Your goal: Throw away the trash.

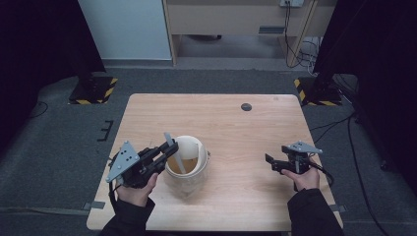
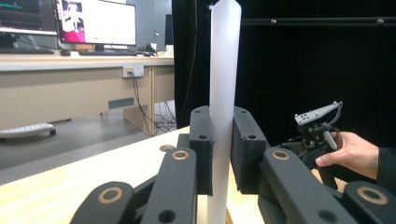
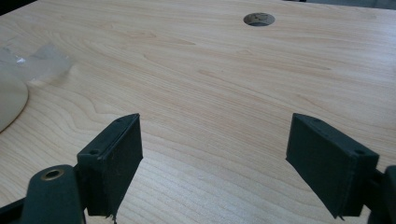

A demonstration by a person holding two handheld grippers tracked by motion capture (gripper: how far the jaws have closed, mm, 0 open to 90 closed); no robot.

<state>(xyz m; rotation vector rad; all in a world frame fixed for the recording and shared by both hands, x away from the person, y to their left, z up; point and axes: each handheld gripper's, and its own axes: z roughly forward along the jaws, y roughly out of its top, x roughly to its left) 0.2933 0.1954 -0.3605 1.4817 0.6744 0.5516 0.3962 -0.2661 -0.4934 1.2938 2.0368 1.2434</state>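
A cream, bucket-like container [image 1: 189, 169] stands on the wooden table [image 1: 236, 128], left of middle. A pale flat stick [image 1: 173, 150] rises out of it, leaning towards the left. My left gripper [image 1: 169, 150] is at the container's left rim, shut on that stick. In the left gripper view the white stick [image 2: 223, 93] stands upright, pinched between the two black jaws of the left gripper [image 2: 223, 135]. My right gripper [image 1: 271, 162] hovers low over the table's right side, open, apart from the container. Bare wood lies between the wide-set jaws of the right gripper [image 3: 215, 154]. The container's edge [image 3: 9, 100] shows at far left.
A round cable hole [image 1: 246, 106] sits near the table's far edge, seen again [image 3: 259, 19] ahead of the right gripper. Two black stand bases with yellow hazard stripes [image 1: 93, 91] [image 1: 317, 91] flank the far corners. A desk with monitors [image 2: 70, 56] stands beyond.
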